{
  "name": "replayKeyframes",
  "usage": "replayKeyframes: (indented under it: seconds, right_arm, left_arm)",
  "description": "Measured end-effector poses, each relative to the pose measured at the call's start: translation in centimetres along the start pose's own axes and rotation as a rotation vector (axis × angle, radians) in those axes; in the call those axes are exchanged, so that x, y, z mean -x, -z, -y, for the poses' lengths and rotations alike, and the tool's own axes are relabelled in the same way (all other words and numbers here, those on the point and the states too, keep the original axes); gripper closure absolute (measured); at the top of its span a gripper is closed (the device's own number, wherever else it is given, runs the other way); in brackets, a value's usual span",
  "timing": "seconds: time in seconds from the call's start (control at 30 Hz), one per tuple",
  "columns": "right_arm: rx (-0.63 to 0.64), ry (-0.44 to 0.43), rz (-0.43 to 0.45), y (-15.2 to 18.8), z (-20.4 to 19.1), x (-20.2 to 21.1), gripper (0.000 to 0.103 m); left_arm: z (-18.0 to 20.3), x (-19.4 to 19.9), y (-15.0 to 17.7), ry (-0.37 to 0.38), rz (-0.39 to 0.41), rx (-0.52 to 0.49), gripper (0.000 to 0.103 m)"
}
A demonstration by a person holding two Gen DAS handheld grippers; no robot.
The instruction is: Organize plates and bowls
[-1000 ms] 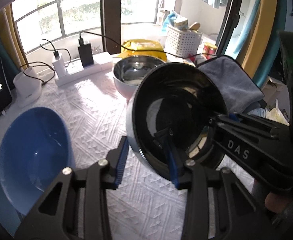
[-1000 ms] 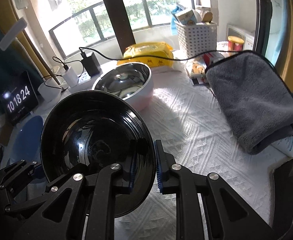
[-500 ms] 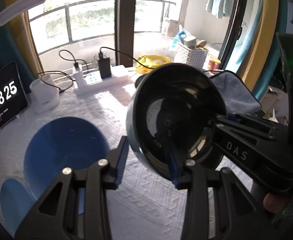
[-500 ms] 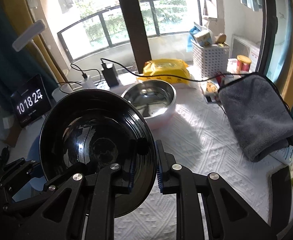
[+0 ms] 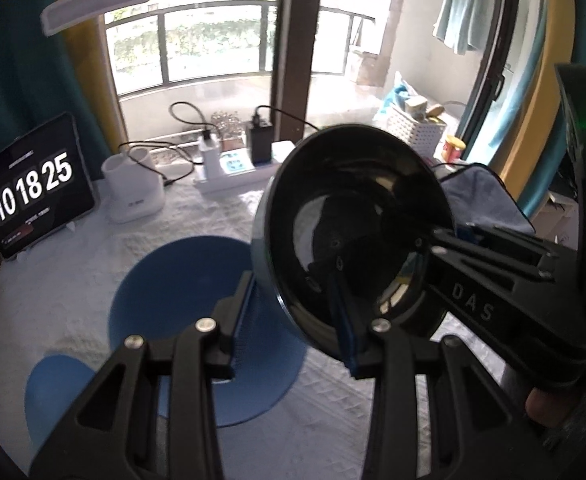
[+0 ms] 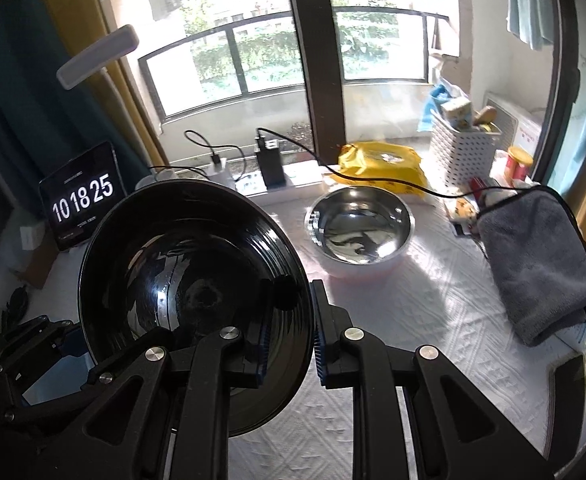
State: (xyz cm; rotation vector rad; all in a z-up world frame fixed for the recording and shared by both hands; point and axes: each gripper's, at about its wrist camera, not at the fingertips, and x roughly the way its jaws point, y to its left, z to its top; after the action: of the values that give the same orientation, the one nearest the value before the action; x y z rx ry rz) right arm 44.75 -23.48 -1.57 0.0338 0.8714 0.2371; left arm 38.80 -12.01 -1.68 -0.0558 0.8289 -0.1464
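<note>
Right-wrist view: both tools pinch black bowl (image 6: 189,292) rims above cloth.

Steel bowl (image 6: 360,232) left of towel (image 6: 533,256) (nearby)

This is a lived-in home, at a table (image 6: 433,320) covered with a white textured cloth and set against a large window (image 6: 253,60) that opens onto a railed balcony with greenery outside. Laundry hangs there: a pale blue towel (image 5: 459,12). Household clutter lines the sill: a power strip (image 5: 233,170) with chargers plugged in, a tablet (image 5: 35,192) showing a clock, a white perforated basket (image 6: 463,152) of packets, a yellow wipes pack (image 6: 381,164), a tin (image 6: 519,162). Yellow and teal curtains (image 6: 25,80) frame the glass, and a folded grey towel (image 6: 541,256) lies on the table.
</note>
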Motion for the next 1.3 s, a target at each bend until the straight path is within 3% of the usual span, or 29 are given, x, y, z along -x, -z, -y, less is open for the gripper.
replayKeyframes:
  seconds: [0.67, 1.3]
  right_arm:
    - [0.069, -0.056, -0.067, 0.8, -7.8, -4.2, 0.083]
    - [0.083, -0.054, -0.168, 3.5, -9.1, -8.5, 0.083]
  left_arm:
    - [-7.8, -0.1, 1.7, -0.053, -0.036, 0.085, 0.066]
    - [-10.0, -3.8, 4.0, -0.078, -0.126, 0.099, 0.066]
